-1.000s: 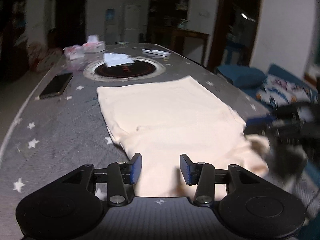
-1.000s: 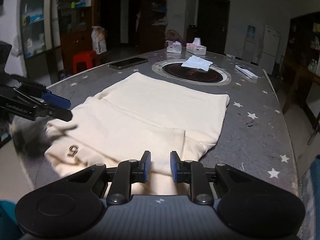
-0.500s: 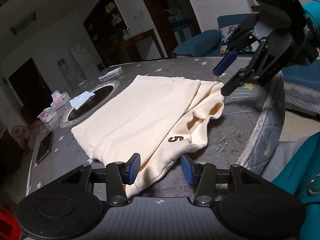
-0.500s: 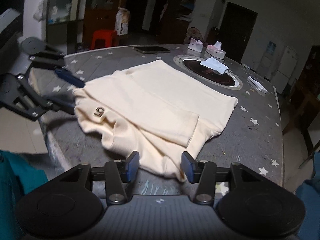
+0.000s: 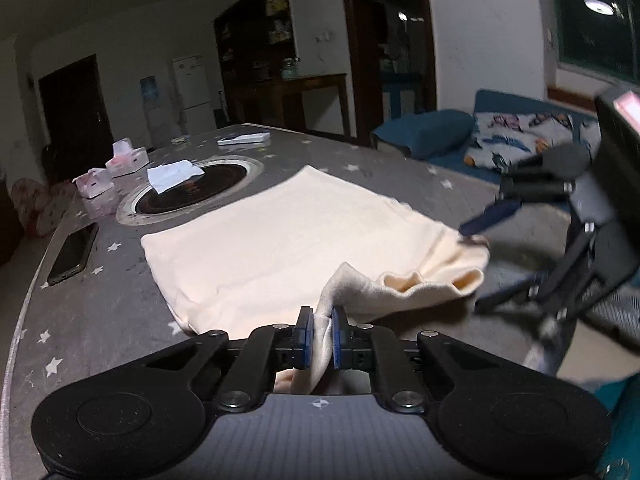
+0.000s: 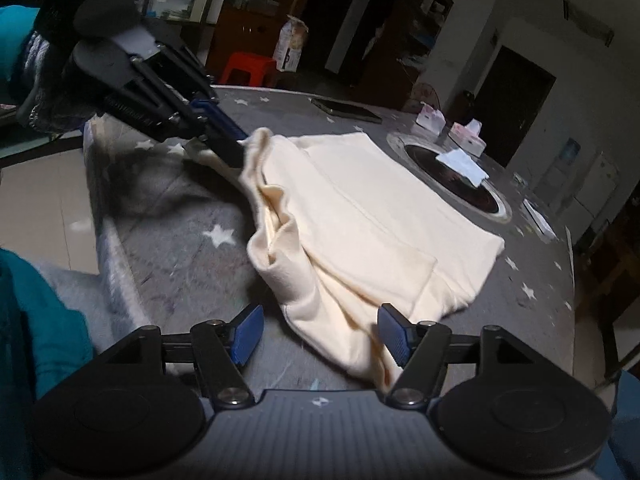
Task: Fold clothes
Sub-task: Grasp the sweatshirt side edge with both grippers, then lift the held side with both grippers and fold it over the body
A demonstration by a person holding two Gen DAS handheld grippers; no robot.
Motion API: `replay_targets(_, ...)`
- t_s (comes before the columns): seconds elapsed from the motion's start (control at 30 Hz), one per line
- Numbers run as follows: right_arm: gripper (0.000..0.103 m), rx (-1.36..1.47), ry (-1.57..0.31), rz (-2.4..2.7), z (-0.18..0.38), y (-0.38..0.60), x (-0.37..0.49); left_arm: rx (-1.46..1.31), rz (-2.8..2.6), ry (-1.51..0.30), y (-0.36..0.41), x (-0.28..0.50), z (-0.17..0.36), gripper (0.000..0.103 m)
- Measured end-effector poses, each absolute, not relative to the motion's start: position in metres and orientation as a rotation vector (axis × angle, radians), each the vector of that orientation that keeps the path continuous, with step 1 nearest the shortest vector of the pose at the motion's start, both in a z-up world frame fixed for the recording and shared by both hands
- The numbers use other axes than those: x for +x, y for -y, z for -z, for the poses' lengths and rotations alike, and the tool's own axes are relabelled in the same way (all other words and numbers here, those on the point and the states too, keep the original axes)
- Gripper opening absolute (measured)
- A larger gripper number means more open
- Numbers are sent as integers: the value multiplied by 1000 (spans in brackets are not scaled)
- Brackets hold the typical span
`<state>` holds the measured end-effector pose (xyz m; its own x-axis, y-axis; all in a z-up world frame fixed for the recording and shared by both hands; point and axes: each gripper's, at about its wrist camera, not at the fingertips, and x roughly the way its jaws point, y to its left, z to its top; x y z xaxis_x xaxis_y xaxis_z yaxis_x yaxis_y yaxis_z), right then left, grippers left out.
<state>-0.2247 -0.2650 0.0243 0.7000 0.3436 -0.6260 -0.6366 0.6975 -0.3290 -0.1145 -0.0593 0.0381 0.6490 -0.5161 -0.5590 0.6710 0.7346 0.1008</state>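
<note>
Left wrist view: the left gripper (image 5: 319, 330) pinches a bunched near edge of the cream garment (image 5: 280, 236), which lies on the starred table (image 5: 100, 312) in front of the round inset burner (image 5: 192, 192). Bare tabletop lies left of the garment.

Right wrist view: the right gripper (image 6: 320, 332) has its jaws spread wide, straddling the garment's (image 6: 360, 216) near edge by the table's (image 6: 192, 264) rim.

I see a plain cream knit garment (image 5: 288, 240), a grey tabletop cloth with white stars (image 5: 100, 300), my black grippers' blue finger pads (image 6: 248, 334), a teal sleeve (image 6: 36, 320).
</note>
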Motion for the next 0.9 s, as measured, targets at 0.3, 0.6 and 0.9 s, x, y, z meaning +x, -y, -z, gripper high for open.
replay_targets(0.3, 33, -500, -558, -632, -18, 258, -191, 267, 702, -585, 56, -90, -38, 11)
replay_targets(0.6, 15, -346, -632, -659, -33, 273, -167, 366, 710, -590, 43, -116, -27, 32)
replay_targets(0.9, 14, -319, -632, -635, -38, 272, -166, 506, 748, -532, 39, -138, -19, 47)
